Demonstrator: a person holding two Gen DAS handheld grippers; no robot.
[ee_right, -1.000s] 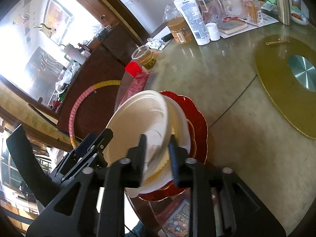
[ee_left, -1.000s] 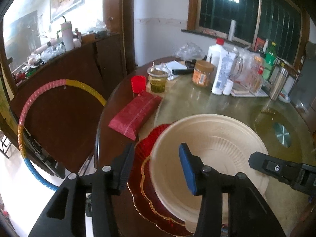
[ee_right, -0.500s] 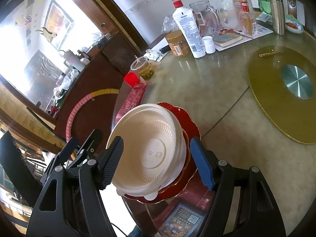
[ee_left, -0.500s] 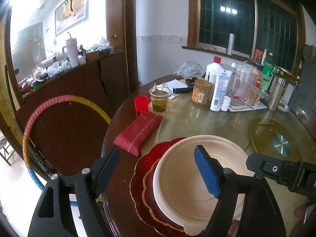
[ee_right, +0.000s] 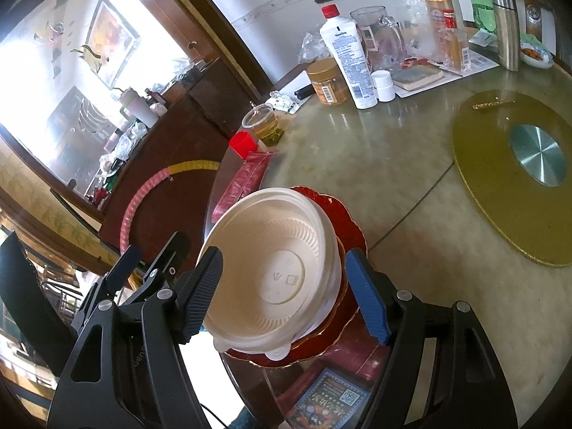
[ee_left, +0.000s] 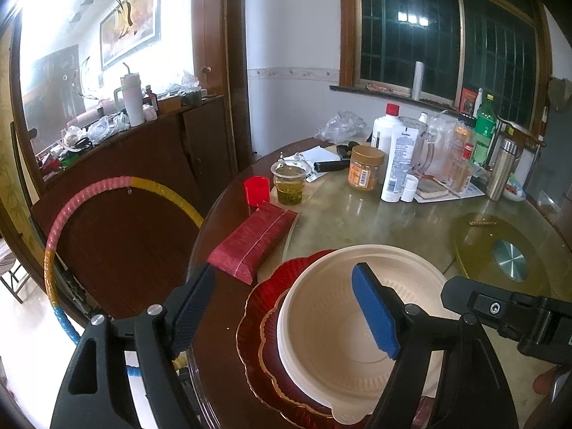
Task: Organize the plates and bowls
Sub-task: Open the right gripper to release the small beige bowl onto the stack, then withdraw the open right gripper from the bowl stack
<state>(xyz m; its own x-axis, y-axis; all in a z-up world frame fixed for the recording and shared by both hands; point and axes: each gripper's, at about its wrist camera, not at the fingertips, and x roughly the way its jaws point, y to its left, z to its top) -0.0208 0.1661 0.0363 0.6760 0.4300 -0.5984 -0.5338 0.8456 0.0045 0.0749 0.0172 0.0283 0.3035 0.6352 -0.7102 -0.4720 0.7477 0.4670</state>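
Note:
A stack of white disposable bowls (ee_left: 343, 325) (ee_right: 275, 268) rests level on a stack of red, gold-rimmed plates (ee_left: 264, 304) (ee_right: 343, 221) at the near edge of the round table. My left gripper (ee_left: 286, 311) is open; its blue pad hovers over the bowl and its other finger hangs off the table edge. My right gripper (ee_right: 286, 295) is open too, its pads on either side of the bowl stack without pressing it. In the left wrist view a black finger of the right gripper (ee_left: 500, 314) shows beside the bowl.
A red packet (ee_left: 254, 243), a red cup (ee_left: 256, 189) and a plastic cup of tea (ee_left: 289, 187) stand left of the plates. A jar, bottles and a flask crowd the far side. A gold turntable (ee_right: 511, 175) lies right. A hoop (ee_left: 60, 236) leans by the cabinet.
Both grippers have widened. The right gripper was shut on the tilted bowl's rim and has let go; the bowl now sits level on the red plates.

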